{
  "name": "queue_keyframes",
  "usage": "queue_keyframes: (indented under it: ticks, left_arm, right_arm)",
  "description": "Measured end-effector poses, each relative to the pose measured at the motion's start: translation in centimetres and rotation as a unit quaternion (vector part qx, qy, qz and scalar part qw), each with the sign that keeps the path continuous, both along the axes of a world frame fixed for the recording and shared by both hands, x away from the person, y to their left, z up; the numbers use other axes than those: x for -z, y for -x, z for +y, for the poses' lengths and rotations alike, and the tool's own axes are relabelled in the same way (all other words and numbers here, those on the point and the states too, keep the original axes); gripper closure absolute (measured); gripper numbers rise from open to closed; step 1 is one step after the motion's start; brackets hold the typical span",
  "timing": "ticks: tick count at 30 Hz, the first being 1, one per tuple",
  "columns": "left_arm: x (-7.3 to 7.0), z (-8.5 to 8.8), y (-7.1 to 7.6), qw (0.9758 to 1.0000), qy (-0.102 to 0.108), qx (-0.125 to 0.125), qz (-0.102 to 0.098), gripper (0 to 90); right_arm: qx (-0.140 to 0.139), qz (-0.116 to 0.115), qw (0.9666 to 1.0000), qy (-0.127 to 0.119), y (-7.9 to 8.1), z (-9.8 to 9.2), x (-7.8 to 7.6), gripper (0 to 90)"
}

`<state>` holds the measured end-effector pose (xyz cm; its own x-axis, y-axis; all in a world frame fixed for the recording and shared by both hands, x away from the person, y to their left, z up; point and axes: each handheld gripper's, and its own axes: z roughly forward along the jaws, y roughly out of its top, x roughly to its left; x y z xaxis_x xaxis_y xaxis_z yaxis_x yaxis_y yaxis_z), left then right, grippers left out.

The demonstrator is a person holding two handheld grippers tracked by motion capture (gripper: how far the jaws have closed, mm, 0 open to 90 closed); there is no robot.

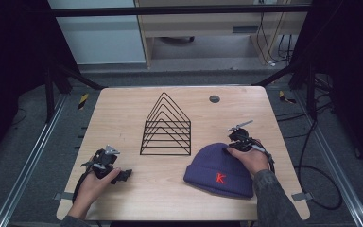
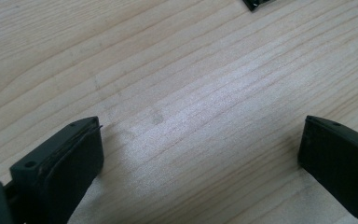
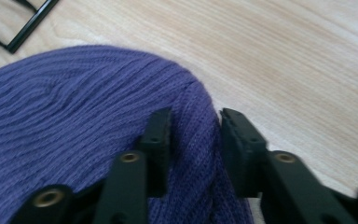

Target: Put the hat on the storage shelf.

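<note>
Purple knit hat (image 1: 220,171) is lying on the tabletop (image 1: 137,189), and the right gripper (image 3: 195,133) is pinching its top edge with narrow fingers. The left gripper (image 2: 200,154) is resting with fingers wide. Soft wool may be slipping out if the pinch is too thin.

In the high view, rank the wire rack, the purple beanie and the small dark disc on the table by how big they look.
1. Purple beanie and wire rack: close in apparent size; the beanie lies nearer the camera, so I won't rank them.
2. Dark disc: clearly smallest.

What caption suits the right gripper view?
Right tongs pinching a fold of the purple knit beanie on the wooden table.
</note>
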<state>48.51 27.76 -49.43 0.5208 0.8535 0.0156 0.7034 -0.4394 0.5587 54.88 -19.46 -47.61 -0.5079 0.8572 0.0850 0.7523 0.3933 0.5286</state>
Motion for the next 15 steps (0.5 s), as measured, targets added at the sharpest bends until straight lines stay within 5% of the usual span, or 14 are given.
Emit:
queue_keyframes:
  ticks: [10,15]
  left_arm:
    - [0.0,0.0,0.0,1.0000,0.001,0.002,-0.002,0.0]
    - [0.0,-0.1,0.0,1.0000,-0.001,0.007,-0.002,0.0]
  right_arm:
    - [-0.024,-0.009,0.9993,-0.027,0.8,-0.3,-0.7,78.9]
    - [-0.037,-0.047,0.9978,-0.028,2.8,-0.8,-3.1,79.2]
